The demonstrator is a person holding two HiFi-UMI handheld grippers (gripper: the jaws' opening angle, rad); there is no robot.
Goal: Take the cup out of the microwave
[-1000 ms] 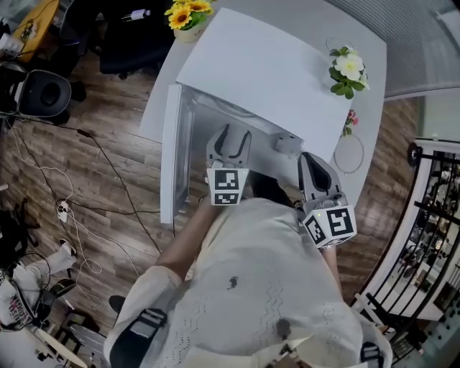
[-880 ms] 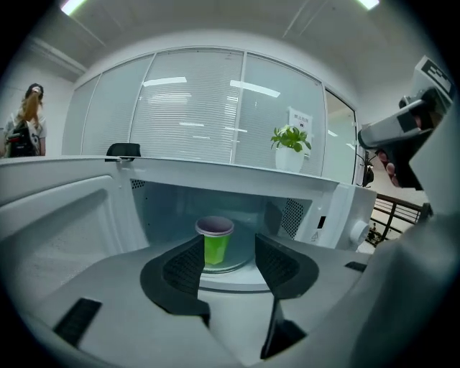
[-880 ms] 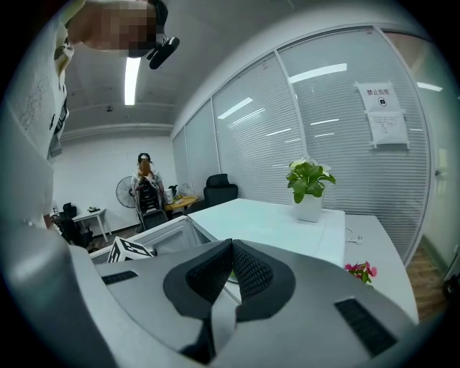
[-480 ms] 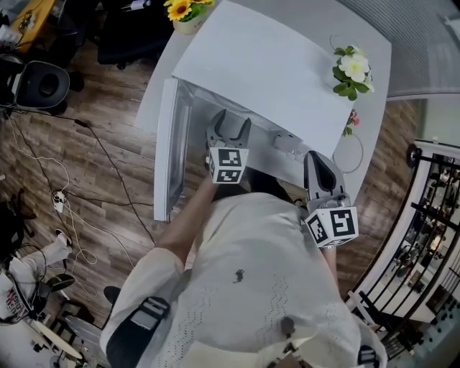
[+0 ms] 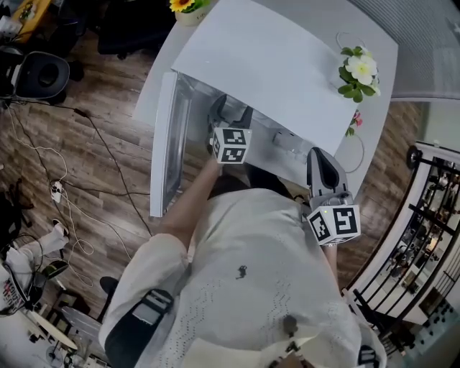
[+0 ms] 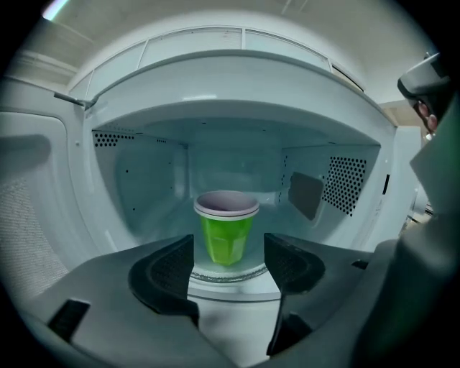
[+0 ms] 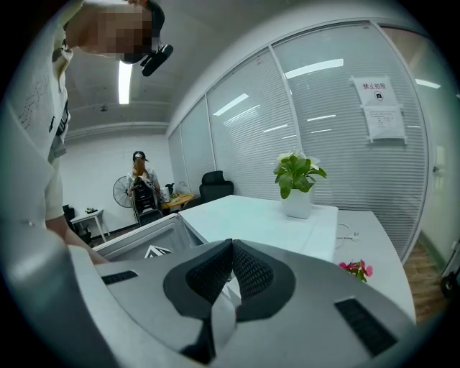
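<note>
A green cup point(image 6: 226, 231) with a pale rim stands upright on the glass turntable point(image 6: 228, 274) inside the open white microwave point(image 5: 266, 68). My left gripper point(image 6: 228, 267) is open at the mouth of the cavity, and the cup sits just beyond the gap between its jaws, untouched. In the head view the left gripper point(image 5: 230, 112) reaches into the microwave opening, so the cup is hidden there. My right gripper point(image 5: 321, 159) hangs shut and empty at the microwave's right front corner; in its own view the right gripper point(image 7: 231, 270) has its pads pressed together.
The microwave door point(image 5: 164, 144) swings open to the left. A potted white flower point(image 5: 359, 70) and a sunflower pot point(image 5: 190, 6) stand on the white table point(image 5: 370, 136). Cables point(image 5: 65, 194) lie on the wooden floor. A person point(image 7: 142, 188) sits far off in the room.
My left gripper has moved forward, deeper into the microwave opening. The right gripper has stayed almost where it was.
</note>
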